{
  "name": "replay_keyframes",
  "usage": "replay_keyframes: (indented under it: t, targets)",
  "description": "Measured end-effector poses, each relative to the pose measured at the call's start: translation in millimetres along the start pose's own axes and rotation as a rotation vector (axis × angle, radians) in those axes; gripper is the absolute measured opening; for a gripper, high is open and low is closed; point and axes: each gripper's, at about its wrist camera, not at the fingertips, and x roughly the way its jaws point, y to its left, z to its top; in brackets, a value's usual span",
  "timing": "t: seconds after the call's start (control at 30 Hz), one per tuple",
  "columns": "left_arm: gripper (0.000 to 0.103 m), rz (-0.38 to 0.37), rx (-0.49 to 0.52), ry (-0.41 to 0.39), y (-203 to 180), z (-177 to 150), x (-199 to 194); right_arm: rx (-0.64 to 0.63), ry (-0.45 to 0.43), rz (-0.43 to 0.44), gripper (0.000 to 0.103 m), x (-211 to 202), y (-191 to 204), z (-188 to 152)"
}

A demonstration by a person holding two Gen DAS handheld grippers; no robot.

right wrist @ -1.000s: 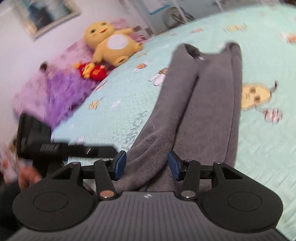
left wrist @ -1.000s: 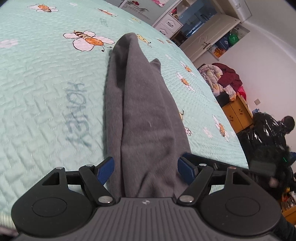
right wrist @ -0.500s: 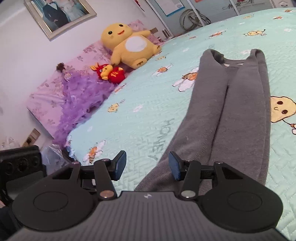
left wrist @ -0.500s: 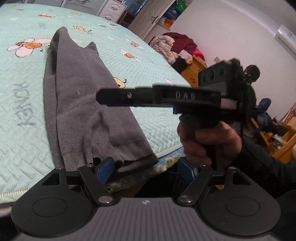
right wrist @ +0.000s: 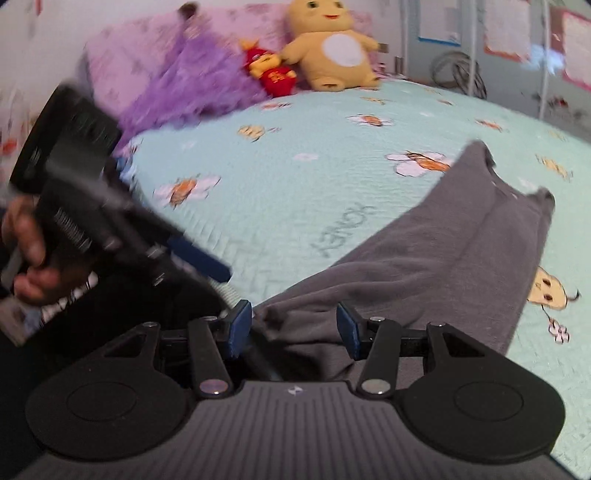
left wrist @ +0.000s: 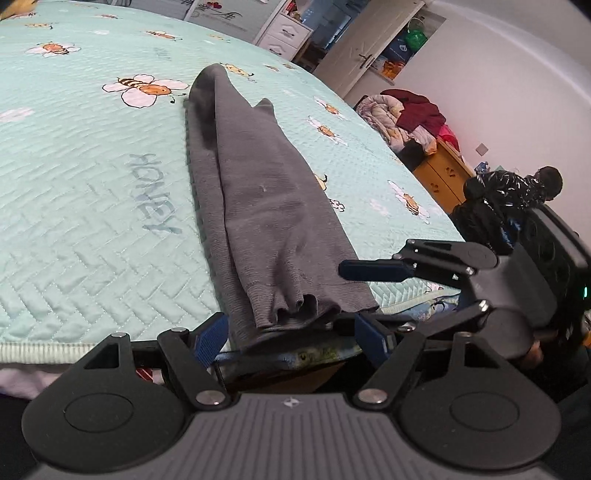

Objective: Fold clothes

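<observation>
A grey garment (left wrist: 266, 206), folded into a long narrow strip, lies on the mint bee-print bedspread (left wrist: 92, 177) with its bunched hem at the near bed edge. My left gripper (left wrist: 291, 338) is open, its blue pads either side of the hem and just below it, holding nothing. The right gripper shows in this view (left wrist: 373, 295), open at the hem's right corner. In the right wrist view the garment (right wrist: 443, 254) runs up to the right; my right gripper (right wrist: 293, 328) is open with the hem lying between its pads. The left gripper (right wrist: 199, 258) shows blurred at left.
A yellow plush toy (right wrist: 332, 48), a red toy (right wrist: 275, 72) and purple bedding (right wrist: 192, 81) lie at the head of the bed. A clothes pile on an orange cabinet (left wrist: 439, 162), white drawers (left wrist: 286, 35) and a person in black (left wrist: 509, 195) are beyond the bed.
Both grippers have swung back toward the garment's hem at the bed edge. They stay open. The right gripper now straddles the hem; the garment has not moved.
</observation>
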Motion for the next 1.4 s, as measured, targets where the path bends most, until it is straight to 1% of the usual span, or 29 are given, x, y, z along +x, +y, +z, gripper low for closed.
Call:
replay_keyframes:
  t: [0.07, 0.13, 0.2, 0.23, 0.27, 0.3, 0.4, 0.43, 0.47, 0.53, 0.6, 0.63, 0.73, 0.77, 0.83, 0.87, 0.9, 0.93, 0.97, 1.0, 1.03, 1.07, 1.13, 1.17, 1.23, 1.27, 1.33, 1.4]
  targets:
    - [0.079, 0.006, 0.012, 0.001, -1.9, 0.2, 3.4, -0.05, 0.012, -0.047, 0.05, 5.6, 14.3, -1.5]
    - [0.078, 0.009, 0.023, 0.005, -2.2, -1.2, 5.6, -0.046, 0.025, -0.098, 0.047, 13.3, 17.7, -3.1]
    - [0.079, 0.009, 0.027, 0.004, -2.7, -2.6, 5.9, -0.036, 0.042, -0.147, 0.035, 16.9, 16.6, -6.3]
    - [0.079, 0.005, 0.025, 0.002, -2.5, -3.3, 5.8, -0.028, 0.049, -0.171, 0.033, 17.5, 15.7, -8.4]
    - [0.078, 0.002, 0.023, -0.001, -2.3, -3.7, 6.0, 0.001, 0.052, -0.188, 0.03, 15.5, 12.8, -11.4]
    - [0.078, 0.0, 0.022, -0.003, -2.5, -4.1, 6.3, 0.031, 0.055, -0.204, 0.024, 13.4, 9.7, -14.6]
    - [0.078, 0.0, 0.029, -0.003, -4.2, -4.1, 8.2, 0.127, 0.082, -0.247, 0.023, 5.1, -2.7, -30.4]
    - [0.079, 0.001, 0.033, -0.001, -5.0, -3.9, 9.0, 0.154, 0.094, -0.246, 0.023, 3.4, -5.7, -36.3]
    - [0.079, 0.002, 0.039, 0.0, -5.9, -3.2, 8.7, 0.179, 0.08, -0.227, 0.022, -1.1, -6.9, -39.1]
    - [0.079, 0.002, 0.043, -0.007, -5.8, -1.9, 5.9, 0.173, 0.014, -0.181, 0.023, -12.4, -0.9, -35.6]
    - [0.079, 0.007, 0.036, -0.019, -2.8, -0.5, 1.8, 0.089, -0.026, -0.168, 0.023, -14.6, 13.5, -25.5]
    - [0.078, 0.013, 0.029, -0.026, -1.0, 0.1, -0.5, 0.051, -0.024, -0.163, 0.023, -10.9, 19.7, -21.8]
    - [0.079, 0.028, 0.008, -0.048, 3.7, 0.5, -8.2, -0.035, 0.018, -0.161, 0.023, 12.3, 32.6, -16.8]
    - [0.079, 0.031, 0.005, -0.051, 4.2, 0.1, -10.4, -0.053, 0.031, -0.174, 0.023, 19.6, 33.9, -17.0]
    - [0.079, 0.037, 0.003, -0.056, 4.7, -1.2, -14.4, -0.058, 0.052, -0.2, 0.018, 30.5, 30.0, -19.4]
    - [0.079, 0.036, 0.0, -0.055, 5.6, -1.8, -14.9, -0.045, 0.053, -0.217, 0.01, 30.5, 26.0, -20.7]
    - [0.079, 0.033, -0.002, -0.054, 6.7, -2.1, -14.9, -0.023, 0.05, -0.243, 0.006, 25.8, 20.4, -22.8]
    - [0.079, 0.03, -0.005, -0.052, 7.8, -2.5, -15.0, -0.002, 0.046, -0.269, 0.005, 21.1, 14.8, -24.9]
    - [0.079, 0.028, -0.003, -0.049, 7.4, -1.6, -13.2, 0.021, 0.043, -0.295, 0.001, 16.4, 9.1, -27.2]
    - [0.079, 0.027, 0.001, -0.046, 6.6, -0.3, -10.8, 0.059, 0.053, -0.313, 0.0, 12.4, 1.9, -32.2]
    - [0.079, 0.026, 0.005, -0.042, 5.7, 1.0, -8.4, 0.092, 0.065, -0.314, 0.0, 10.1, -1.7, -37.7]
    - [0.079, 0.025, 0.009, -0.038, 4.9, 2.3, -6.0, 0.123, 0.073, -0.303, 0.0, 8.1, -6.1, -42.8]
    - [0.079, 0.018, 0.019, -0.045, 2.4, 6.1, -5.1, 0.143, 0.044, -0.26, 0.0, 1.8, -4.5, -45.1]
    - [0.079, 0.015, 0.019, -0.05, 2.5, 7.6, -5.6, 0.128, 0.013, -0.235, 0.0, -1.0, -0.7, -42.2]
    - [0.079, 0.023, 0.006, -0.064, 5.5, 9.9, -8.0, 0.051, -0.039, -0.2, 0.006, -7.8, 16.9, -35.4]
    - [0.079, 0.028, -0.001, -0.071, 7.1, 11.0, -9.3, 0.004, -0.035, -0.202, 0.011, -3.0, 23.4, -32.2]
    - [0.079, 0.038, -0.027, -0.088, 12.1, 11.5, -13.7, -0.088, -0.025, -0.205, 0.011, 6.7, 36.3, -26.1]
    - [0.079, 0.04, -0.047, -0.099, 15.6, 9.8, -18.0, -0.127, 0.016, -0.21, 0.011, 21.2, 40.4, -23.7]
